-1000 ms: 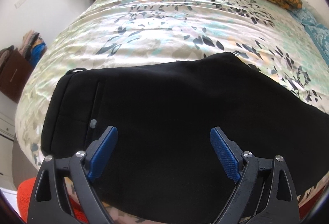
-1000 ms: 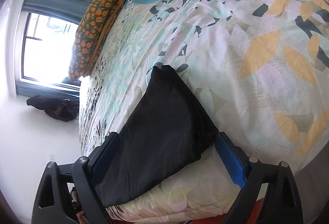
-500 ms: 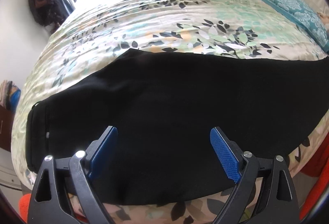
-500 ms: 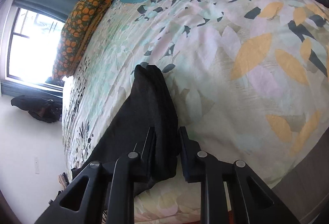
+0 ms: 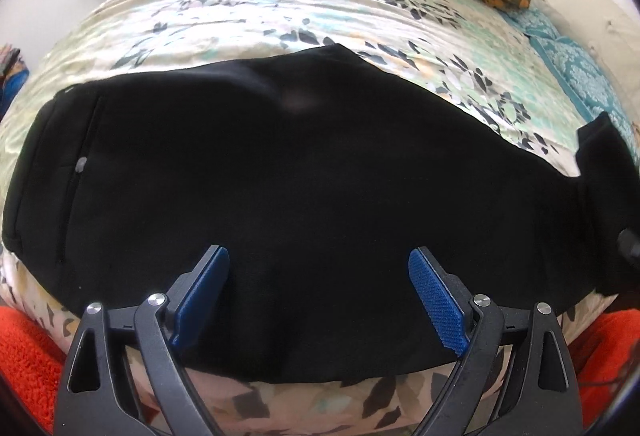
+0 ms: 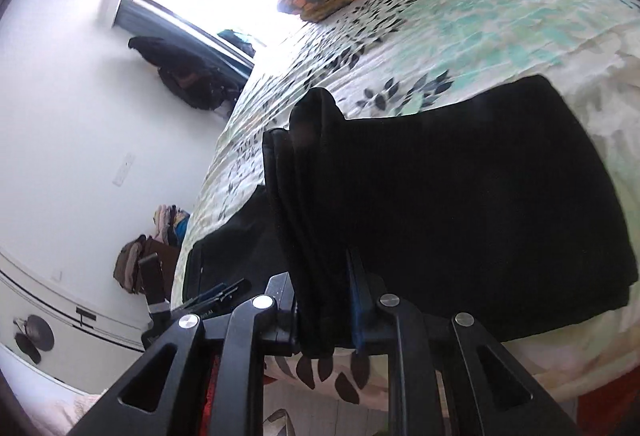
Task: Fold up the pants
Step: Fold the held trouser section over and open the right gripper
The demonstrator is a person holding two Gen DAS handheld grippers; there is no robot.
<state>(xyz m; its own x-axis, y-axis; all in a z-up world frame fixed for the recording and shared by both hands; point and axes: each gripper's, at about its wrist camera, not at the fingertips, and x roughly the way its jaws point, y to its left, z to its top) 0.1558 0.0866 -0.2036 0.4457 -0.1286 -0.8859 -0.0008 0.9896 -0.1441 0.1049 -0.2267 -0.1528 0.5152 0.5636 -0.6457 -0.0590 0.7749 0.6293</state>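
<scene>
Black pants [image 5: 304, 172] lengthwise along bed's near edge

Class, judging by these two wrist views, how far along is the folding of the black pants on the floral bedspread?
Done: the black pants lie legs together across the floral bedspread. In hand: the right gripper is clamped on the bunched hem end, lifted over the rest. The left gripper hovers open above the middle, gripping nothing. Left: lay that end down towards the waistband and flatten.

Your left tool [image 5: 319, 276] shows black angular arms with triangular cutouts, silver screw heads at the joints and blue ribbed pads [image 5: 436, 300]. Your right tool [image 6: 324, 300] is the same black frame, silver screws.
</scene>
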